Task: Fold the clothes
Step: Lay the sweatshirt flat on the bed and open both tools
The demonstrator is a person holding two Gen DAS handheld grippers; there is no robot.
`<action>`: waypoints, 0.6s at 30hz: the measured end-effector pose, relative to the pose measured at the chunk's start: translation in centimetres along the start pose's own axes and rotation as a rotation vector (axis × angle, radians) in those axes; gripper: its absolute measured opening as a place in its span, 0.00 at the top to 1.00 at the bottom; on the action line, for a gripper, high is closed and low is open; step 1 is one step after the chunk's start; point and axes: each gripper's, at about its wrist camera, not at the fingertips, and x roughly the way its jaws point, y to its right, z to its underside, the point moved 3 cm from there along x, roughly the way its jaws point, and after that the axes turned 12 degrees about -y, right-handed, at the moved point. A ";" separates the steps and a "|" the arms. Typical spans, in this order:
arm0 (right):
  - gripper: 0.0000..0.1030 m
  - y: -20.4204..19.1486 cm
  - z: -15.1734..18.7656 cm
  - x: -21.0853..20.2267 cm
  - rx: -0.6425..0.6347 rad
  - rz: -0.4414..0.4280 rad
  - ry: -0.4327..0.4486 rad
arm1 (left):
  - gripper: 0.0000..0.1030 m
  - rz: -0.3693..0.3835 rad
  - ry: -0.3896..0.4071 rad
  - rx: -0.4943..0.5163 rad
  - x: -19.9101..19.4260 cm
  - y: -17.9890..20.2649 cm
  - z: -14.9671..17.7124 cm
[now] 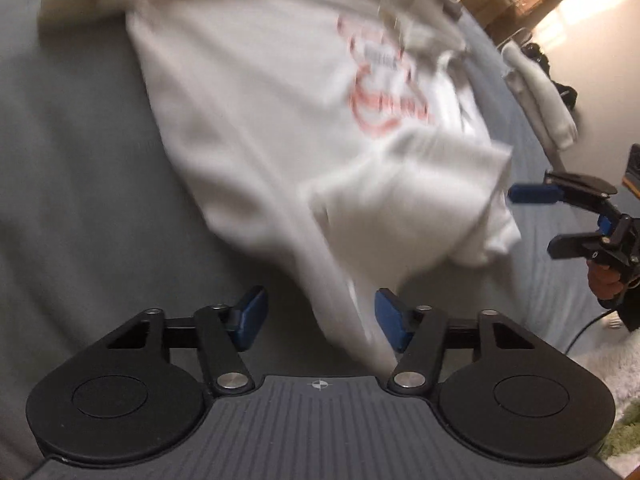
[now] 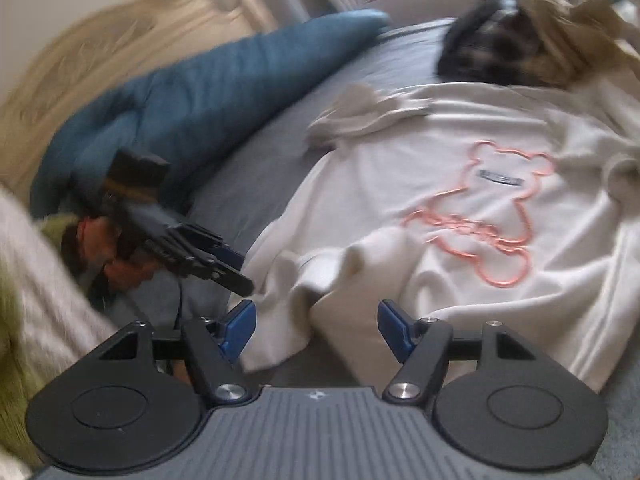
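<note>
A white sweatshirt (image 1: 280, 120) with a pink bear outline (image 2: 492, 216) lies spread on the grey bedsheet (image 1: 80, 160). My left gripper (image 1: 322, 322) is open over the shirt's near edge; a strip of the cloth runs between its blue pads (image 1: 252, 320), which stand well apart. My right gripper (image 2: 316, 328) is open too, with a bunched fold of the shirt lying between its fingers. Each gripper shows in the other's view: the right gripper (image 1: 536, 220) beside the shirt's corner, and the left gripper (image 2: 236, 270), held by a hand, at the shirt's left edge.
A blue duvet (image 2: 200, 92) lies along the bed's far left. A dark plaid garment (image 2: 492, 48) and beige clothes (image 2: 580, 28) are heaped behind the shirt. Folded white clothes (image 1: 536, 96) sit at the bed's edge. A green rug (image 1: 624, 428) covers the floor.
</note>
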 end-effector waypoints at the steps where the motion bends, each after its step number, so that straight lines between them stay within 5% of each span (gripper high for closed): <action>1: 0.32 0.1 0.4 0.1 0.017 -0.004 -0.007 | 0.48 0.005 -0.027 -0.023 0.9 0.0 0.5; 3: 0.31 0.6 0.8 0.4 0.059 0.005 -0.014 | 0.54 -0.038 -0.018 -0.008 1.9 0.6 1.1; 7: 0.31 2.1 1.4 1.0 0.128 0.054 -0.013 | 0.93 -0.105 0.030 0.022 2.3 1.6 1.4; 15: 0.31 4.4 2.8 0.2 0.183 0.127 -0.034 | 0.95 -0.204 0.335 -0.113 -8.4 -2.5 -0.2; 18: 0.31 5.2 3.4 0.2 0.203 0.148 -0.041 | 0.95 -0.248 0.373 -0.194 -10.5 -5.5 -0.6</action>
